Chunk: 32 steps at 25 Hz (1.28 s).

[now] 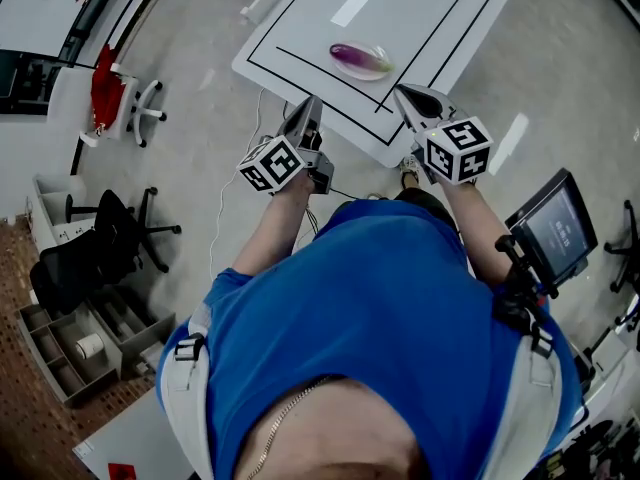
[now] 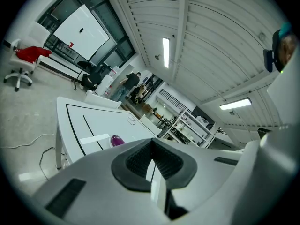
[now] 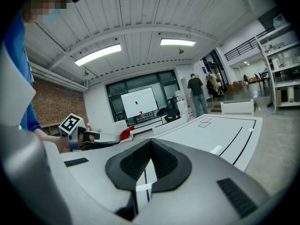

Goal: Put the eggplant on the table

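Observation:
A purple eggplant (image 1: 361,60) lies on the white table (image 1: 450,28), inside its black-lined rectangle; its tip also peeks over the jaws in the left gripper view as the eggplant (image 2: 116,140). My left gripper (image 1: 310,108) is held at the table's near edge, shut with nothing in it, left of and short of the eggplant. My right gripper (image 1: 408,98) hovers at the same edge to the right, shut and empty. In each gripper view the jaws meet tip to tip: left gripper (image 2: 151,142), right gripper (image 3: 151,141).
The table (image 2: 93,123) has black lines and a white tape strip. A monitor (image 1: 556,228) stands at my right. Office chairs (image 1: 105,233) and a shelf unit (image 1: 70,343) are at the left. People stand (image 3: 194,95) far off.

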Each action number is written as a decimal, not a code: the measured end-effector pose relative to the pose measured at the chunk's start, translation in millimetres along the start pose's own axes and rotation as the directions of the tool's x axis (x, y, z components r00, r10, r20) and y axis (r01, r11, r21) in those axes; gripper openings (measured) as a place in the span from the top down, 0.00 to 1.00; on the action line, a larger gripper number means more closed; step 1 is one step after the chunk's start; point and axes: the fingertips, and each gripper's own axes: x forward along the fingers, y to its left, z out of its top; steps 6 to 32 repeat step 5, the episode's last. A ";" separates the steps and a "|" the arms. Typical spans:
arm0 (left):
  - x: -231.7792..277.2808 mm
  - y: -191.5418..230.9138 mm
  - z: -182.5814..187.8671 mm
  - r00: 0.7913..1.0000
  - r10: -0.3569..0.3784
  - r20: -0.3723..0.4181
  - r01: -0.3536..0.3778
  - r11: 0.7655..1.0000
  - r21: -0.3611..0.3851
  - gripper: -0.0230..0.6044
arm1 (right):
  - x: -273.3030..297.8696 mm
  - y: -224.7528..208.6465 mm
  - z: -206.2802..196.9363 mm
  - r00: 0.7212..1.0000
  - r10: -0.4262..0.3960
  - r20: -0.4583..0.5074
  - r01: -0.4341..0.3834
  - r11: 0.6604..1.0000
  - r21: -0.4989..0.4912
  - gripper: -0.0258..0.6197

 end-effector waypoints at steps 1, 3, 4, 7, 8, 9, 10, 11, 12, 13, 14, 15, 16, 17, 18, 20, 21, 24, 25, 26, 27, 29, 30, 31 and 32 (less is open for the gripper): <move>0.2 -0.4 -0.2 1.000 -0.002 0.000 0.002 1.000 -0.002 0.95 | -0.3 -0.3 0.0 1.000 -0.002 -0.001 0.002 1.000 0.000 0.96; 0.2 -0.8 0.0 1.000 -0.007 0.001 0.007 1.000 -0.007 0.95 | -0.7 -1.1 0.5 1.000 -0.007 -0.003 0.007 1.000 0.000 0.96; 0.1 -0.9 0.1 1.000 -0.009 0.002 0.009 1.000 -0.009 0.95 | -0.9 -1.5 0.9 1.000 -0.010 -0.003 0.010 1.000 -0.001 0.96; -0.1 -0.9 0.3 1.000 -0.011 0.003 0.011 1.000 -0.012 0.95 | -1.0 -1.8 1.2 1.000 -0.012 -0.004 0.012 1.000 -0.001 0.96; -0.1 -0.9 0.3 1.000 -0.011 0.003 0.011 1.000 -0.012 0.95 | -1.0 -1.8 1.2 1.000 -0.012 -0.004 0.012 1.000 -0.001 0.96; -0.1 -0.9 0.3 1.000 -0.011 0.003 0.011 1.000 -0.012 0.95 | -1.0 -1.8 1.2 1.000 -0.012 -0.004 0.012 1.000 -0.001 0.96; -0.1 -0.9 0.3 1.000 -0.011 0.003 0.011 1.000 -0.012 0.95 | -1.0 -1.8 1.2 1.000 -0.012 -0.004 0.012 1.000 -0.001 0.96; -0.1 -0.9 0.3 1.000 -0.011 0.003 0.011 1.000 -0.012 0.95 | -1.0 -1.8 1.2 1.000 -0.012 -0.004 0.012 1.000 -0.001 0.96; -0.1 -0.9 0.3 1.000 -0.011 0.003 0.011 1.000 -0.012 0.95 | -1.0 -1.8 1.2 1.000 -0.012 -0.004 0.012 1.000 -0.001 0.96; -0.1 -0.9 0.3 1.000 -0.011 0.003 0.011 1.000 -0.012 0.95 | -1.0 -1.8 1.2 1.000 -0.012 -0.004 0.012 1.000 -0.001 0.96; -0.1 -0.9 0.3 1.000 -0.011 0.003 0.011 1.000 -0.012 0.95 | -1.0 -1.8 1.2 1.000 -0.012 -0.004 0.012 1.000 -0.001 0.96; -0.1 -0.9 0.3 1.000 -0.011 0.003 0.011 1.000 -0.012 0.95 | -1.0 -1.8 1.2 1.000 -0.012 -0.004 0.012 1.000 -0.001 0.96; -0.1 -0.9 0.3 1.000 -0.011 0.003 0.011 1.000 -0.012 0.95 | -1.0 -1.8 1.2 1.000 -0.012 -0.004 0.012 1.000 -0.001 0.96; -0.1 -0.9 0.3 1.000 -0.011 0.003 0.011 1.000 -0.012 0.95 | -1.0 -1.8 1.2 1.000 -0.012 -0.004 0.012 1.000 -0.001 0.96; -0.1 -0.9 0.3 1.000 -0.011 0.003 0.011 1.000 -0.012 0.95 | -1.0 -1.8 1.2 1.000 -0.012 -0.004 0.012 1.000 -0.001 0.96; -0.1 -0.9 0.3 1.000 -0.011 0.003 0.011 1.000 -0.012 0.95 | -1.0 -1.8 1.2 1.000 -0.012 -0.004 0.012 1.000 -0.001 0.96; -0.1 -0.9 0.3 1.000 -0.011 0.003 0.011 1.000 -0.012 0.95 | -1.0 -1.8 1.2 1.000 -0.012 -0.004 0.012 1.000 -0.001 0.96; -0.1 -0.9 0.3 1.000 -0.011 0.003 0.011 1.000 -0.012 0.95 | -1.0 -1.8 1.2 1.000 -0.012 -0.004 0.012 1.000 -0.001 0.96; -0.1 -0.9 0.3 1.000 -0.011 0.003 0.011 1.000 -0.012 0.95 | -1.0 -1.8 1.2 1.000 -0.012 -0.004 0.012 1.000 -0.001 0.96; -0.1 -0.9 0.3 1.000 -0.011 0.003 0.011 1.000 -0.012 0.95 | -1.0 -1.8 1.2 1.000 -0.012 -0.004 0.012 1.000 -0.001 0.96; -0.1 -0.9 0.3 1.000 -0.011 0.003 0.011 1.000 -0.012 0.95 | -1.0 -1.8 1.2 1.000 -0.012 -0.004 0.012 1.000 -0.001 0.96; -0.1 -0.9 0.3 1.000 -0.011 0.003 0.011 1.000 -0.012 0.95 | -1.0 -1.8 1.2 1.000 -0.012 -0.004 0.012 1.000 -0.001 0.96; -0.1 -0.9 0.3 1.000 -0.011 0.003 0.011 1.000 -0.012 0.95 | -1.0 -1.8 1.2 1.000 -0.012 -0.004 0.012 1.000 -0.001 0.96; -0.1 -0.9 0.3 1.000 -0.011 0.003 0.011 1.000 -0.012 0.95 | -1.0 -1.8 1.2 1.000 -0.012 -0.004 0.012 1.000 -0.001 0.96; -0.1 -0.9 0.3 1.000 -0.011 0.003 0.011 1.000 -0.012 0.95 | -1.0 -1.8 1.2 1.000 -0.012 -0.004 0.012 1.000 -0.001 0.96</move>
